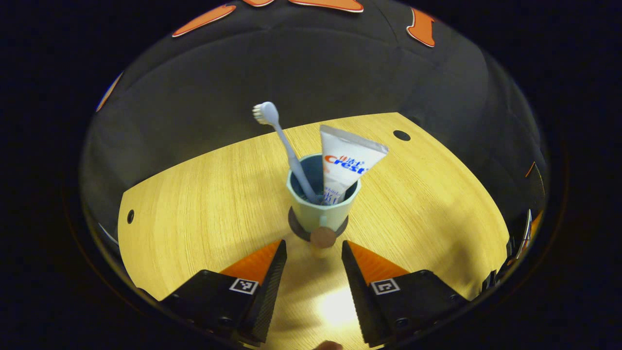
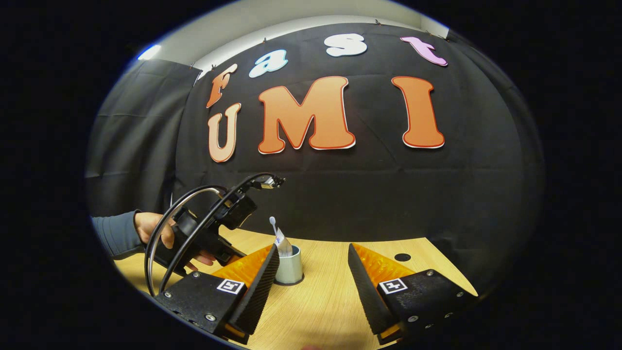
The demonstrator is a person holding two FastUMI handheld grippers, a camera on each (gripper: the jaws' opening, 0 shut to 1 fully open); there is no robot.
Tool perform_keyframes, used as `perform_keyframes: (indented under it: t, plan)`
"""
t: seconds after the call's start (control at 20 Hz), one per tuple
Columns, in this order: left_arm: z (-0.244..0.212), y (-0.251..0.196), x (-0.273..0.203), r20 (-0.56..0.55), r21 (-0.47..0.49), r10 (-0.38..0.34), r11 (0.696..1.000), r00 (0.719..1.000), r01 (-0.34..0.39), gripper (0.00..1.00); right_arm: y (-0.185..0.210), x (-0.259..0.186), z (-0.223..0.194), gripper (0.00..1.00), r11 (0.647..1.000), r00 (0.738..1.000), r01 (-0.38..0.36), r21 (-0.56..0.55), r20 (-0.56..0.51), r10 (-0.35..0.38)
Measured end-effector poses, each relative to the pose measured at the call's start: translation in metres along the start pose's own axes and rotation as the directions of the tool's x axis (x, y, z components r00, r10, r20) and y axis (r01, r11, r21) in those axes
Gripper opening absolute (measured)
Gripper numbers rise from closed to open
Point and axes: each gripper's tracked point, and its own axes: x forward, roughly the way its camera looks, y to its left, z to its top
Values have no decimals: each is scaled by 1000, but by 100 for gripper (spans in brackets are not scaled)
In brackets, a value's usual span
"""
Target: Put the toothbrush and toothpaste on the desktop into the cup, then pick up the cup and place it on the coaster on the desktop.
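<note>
From my left hand-held gripper (image 1: pixel 313 248) I see the cup (image 1: pixel 323 206) standing on the coaster (image 1: pixel 295 227), mid-bench (image 1: pixel 194 204), just ahead of my parted fingers. In the cup, the toothbrush (image 1: pixel 286 150) leans left and the toothpaste (image 1: pixel 346 163) stands to its right. In my right gripper view, the cup sits left of centre, with a hand (image 2: pixel 155 231) further left.

one cup (image 1: pixel 323 206), one toothbrush (image 1: pixel 286 148), one toothpaste (image 1: pixel 346 163), seemingly one coaster (image 1: pixel 295 227).

Left gripper view looks down close at the cup (image 1: pixel 323 206); right gripper view, level, farther.
</note>
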Motion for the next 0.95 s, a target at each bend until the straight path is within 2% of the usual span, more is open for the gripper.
perform_keyframes:
  t: [0.15,0.2,0.3,0.4,0.55,0.65,0.95]
  plan:
    - [2,10,-26,103,2,26,1000,994,-26,75,4,-7,10,86,1000,1000,14,-22,27,-14]
    - [2,14,-37,143,8,42,999,989,-43,81,7,-10,14,86,1000,999,18,-21,39,-17]
    - [1,21,-54,220,26,94,994,971,-102,94,13,-12,19,86,1000,998,22,-4,51,-21]
    - [1,26,-74,300,44,144,985,943,-164,100,19,-15,23,86,1000,997,30,7,65,-31]
    - [-5,29,-70,427,53,195,969,883,-241,99,28,-25,28,86,999,996,42,-12,84,-40]
    - [-8,28,-72,511,33,202,967,835,-254,99,30,-34,32,85,997,994,60,-38,94,-56]
    - [0,28,-110,700,-50,161,983,696,-177,98,45,-60,36,85,996,992,67,-66,112,-60]
